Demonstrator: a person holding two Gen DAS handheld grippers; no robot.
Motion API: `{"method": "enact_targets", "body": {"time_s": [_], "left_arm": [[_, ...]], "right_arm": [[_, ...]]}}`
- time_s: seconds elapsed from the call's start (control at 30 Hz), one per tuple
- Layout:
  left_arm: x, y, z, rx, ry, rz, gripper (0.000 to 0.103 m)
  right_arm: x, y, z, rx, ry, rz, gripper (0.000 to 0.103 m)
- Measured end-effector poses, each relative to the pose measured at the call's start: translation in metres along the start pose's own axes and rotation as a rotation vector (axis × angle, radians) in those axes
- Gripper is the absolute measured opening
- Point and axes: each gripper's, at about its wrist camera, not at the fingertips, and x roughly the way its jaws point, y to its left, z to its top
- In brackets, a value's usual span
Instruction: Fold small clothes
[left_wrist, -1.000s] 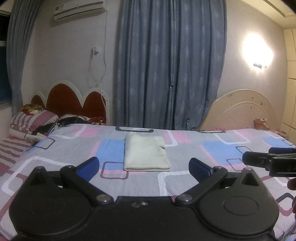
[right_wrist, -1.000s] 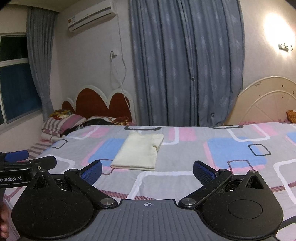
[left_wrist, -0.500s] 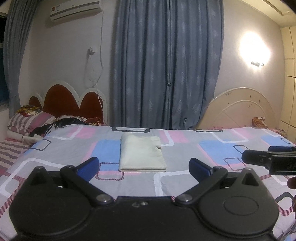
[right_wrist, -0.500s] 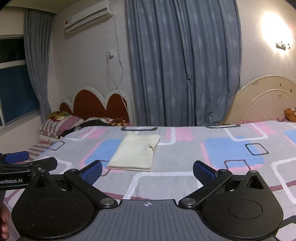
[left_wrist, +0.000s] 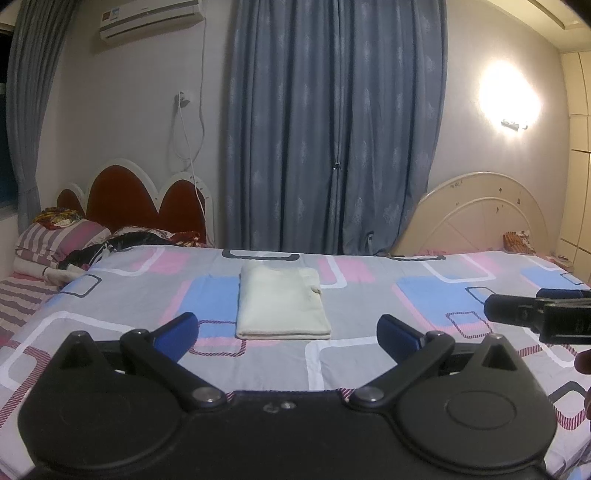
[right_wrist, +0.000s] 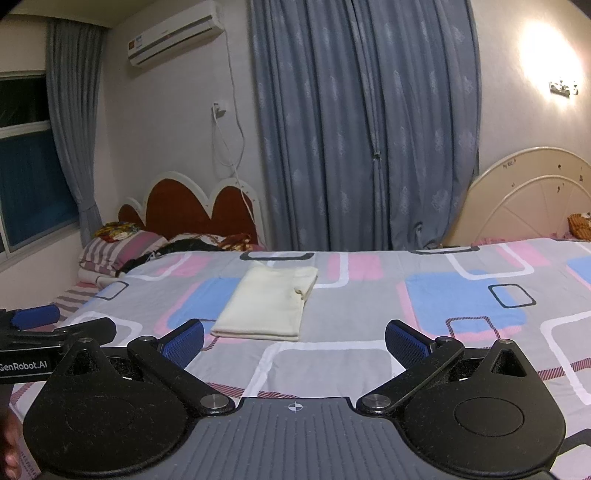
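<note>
A cream garment (left_wrist: 282, 301) lies folded into a flat rectangle on the patterned bedsheet (left_wrist: 436, 295), a short way ahead of both grippers. It also shows in the right wrist view (right_wrist: 267, 302). My left gripper (left_wrist: 286, 338) is open and empty, held above the near edge of the bed. My right gripper (right_wrist: 293, 345) is open and empty beside it. The right gripper's tip shows at the right of the left wrist view (left_wrist: 535, 312). The left gripper's blue pads (right_wrist: 35, 315) show at the left of the right wrist view.
Striped pillows (left_wrist: 61, 240) and dark bunched clothes (left_wrist: 122, 245) lie at the red headboard (left_wrist: 136, 199) on the left. A cream bed board (left_wrist: 476, 218) leans at the back right. Blue curtains (left_wrist: 332, 129) hang behind the bed.
Both grippers have drawn slightly back and tilted up, so the folded garment sits a little farther off. Both stay open and empty.
</note>
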Motion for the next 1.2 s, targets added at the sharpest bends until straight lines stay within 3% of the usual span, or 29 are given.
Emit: {"method": "enact_targets", "body": {"time_s": [1.2], "left_arm": [[0.0028, 0.0046, 0.0036, 0.0, -0.007, -0.001, 0.103]], "right_arm": [[0.0041, -0.0051, -0.0001, -0.026, 0.001, -0.003, 0.103]]}}
